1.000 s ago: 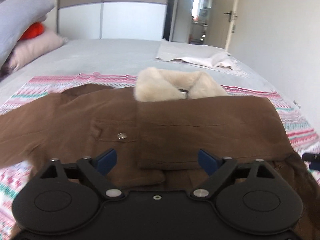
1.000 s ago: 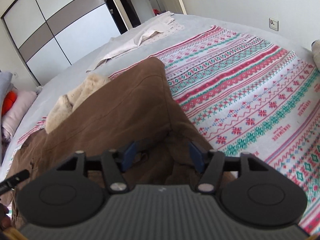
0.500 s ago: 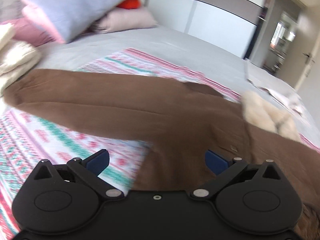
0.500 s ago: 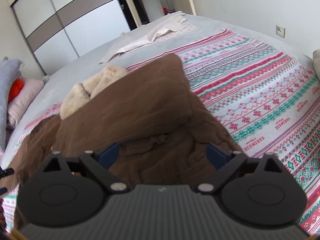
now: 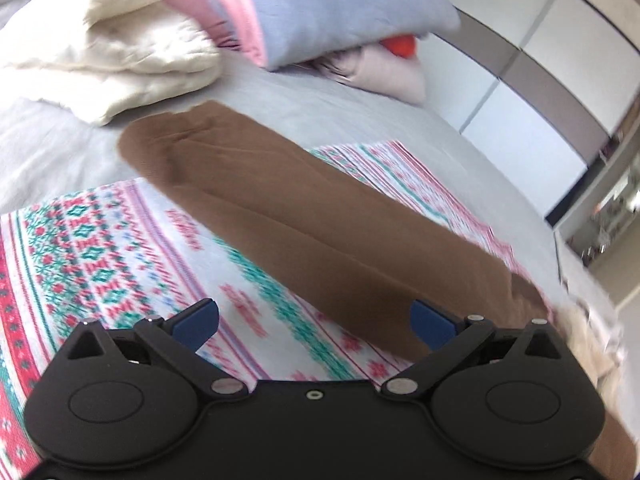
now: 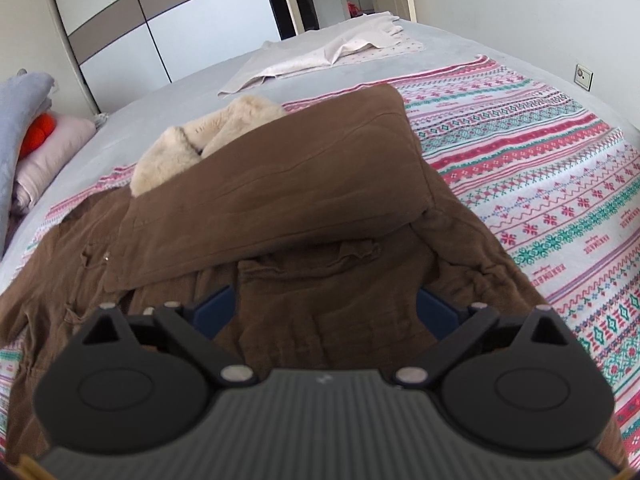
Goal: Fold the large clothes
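Observation:
A brown coat (image 6: 280, 216) with a cream fur collar (image 6: 192, 148) lies on a patterned blanket (image 6: 540, 168) on the bed. Its right sleeve is folded across the chest. In the left wrist view the other brown sleeve (image 5: 304, 216) stretches out flat over the blanket (image 5: 100, 248) towards the pillows. My left gripper (image 5: 314, 322) is open and empty, just above the sleeve's near part. My right gripper (image 6: 324, 312) is open and empty over the coat's lower body.
A folded cream blanket (image 5: 108, 52) and stacked pillows (image 5: 332, 12) lie beyond the sleeve's cuff. A pale sheet (image 6: 320, 60) lies at the bed's far side. A wardrobe (image 6: 160, 28) and a doorway stand behind. A wall (image 6: 540, 20) runs on the right.
My left gripper has swung left from the coat's chest to the outstretched sleeve. My right gripper's jaws have opened wider and it has drawn back a little from the folded sleeve.

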A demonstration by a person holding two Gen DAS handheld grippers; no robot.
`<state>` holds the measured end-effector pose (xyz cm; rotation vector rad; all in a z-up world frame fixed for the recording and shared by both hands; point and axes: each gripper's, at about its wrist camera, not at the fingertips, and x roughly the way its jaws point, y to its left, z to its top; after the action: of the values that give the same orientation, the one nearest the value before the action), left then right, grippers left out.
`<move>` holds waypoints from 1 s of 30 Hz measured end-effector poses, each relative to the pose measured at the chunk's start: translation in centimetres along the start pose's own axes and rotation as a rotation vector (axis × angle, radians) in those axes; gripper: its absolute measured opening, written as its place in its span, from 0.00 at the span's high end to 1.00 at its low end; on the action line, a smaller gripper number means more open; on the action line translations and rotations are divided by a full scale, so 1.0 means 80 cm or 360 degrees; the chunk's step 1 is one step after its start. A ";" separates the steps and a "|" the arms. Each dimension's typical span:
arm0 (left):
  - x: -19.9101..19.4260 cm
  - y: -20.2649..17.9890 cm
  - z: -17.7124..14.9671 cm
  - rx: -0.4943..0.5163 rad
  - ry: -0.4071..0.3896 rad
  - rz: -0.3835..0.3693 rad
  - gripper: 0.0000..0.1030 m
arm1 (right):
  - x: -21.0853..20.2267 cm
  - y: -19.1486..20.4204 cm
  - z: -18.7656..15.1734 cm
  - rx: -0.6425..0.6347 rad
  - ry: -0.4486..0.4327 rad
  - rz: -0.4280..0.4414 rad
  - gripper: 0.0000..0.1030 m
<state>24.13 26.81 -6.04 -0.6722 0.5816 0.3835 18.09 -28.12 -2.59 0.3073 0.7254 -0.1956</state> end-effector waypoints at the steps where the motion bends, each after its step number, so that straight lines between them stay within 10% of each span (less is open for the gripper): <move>1: 0.003 0.008 0.002 -0.0022 0.0000 0.0003 0.00 | 0.002 0.000 0.000 0.0001 0.0006 -0.0003 0.04; 10: 0.046 0.053 0.031 -0.0227 -0.0168 -0.0183 0.07 | 0.013 0.008 -0.004 -0.0033 0.0034 -0.0019 0.04; 17: 0.076 0.041 0.072 -0.0289 -0.0257 0.0126 0.82 | 0.024 0.003 -0.004 -0.0043 0.0050 -0.0076 0.04; 19: 0.069 0.020 0.083 -0.0174 -0.0304 0.0131 0.90 | 0.025 0.001 -0.002 -0.0028 0.0045 -0.0080 0.04; 30: -0.055 -0.168 0.093 0.0244 -0.0562 -0.0568 0.93 | 0.012 -0.002 0.005 0.0001 0.0006 -0.0004 0.04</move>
<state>30.32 21.46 7.66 -0.5312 0.1469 0.1155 19.02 -28.52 -2.99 0.3076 0.7293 -0.1980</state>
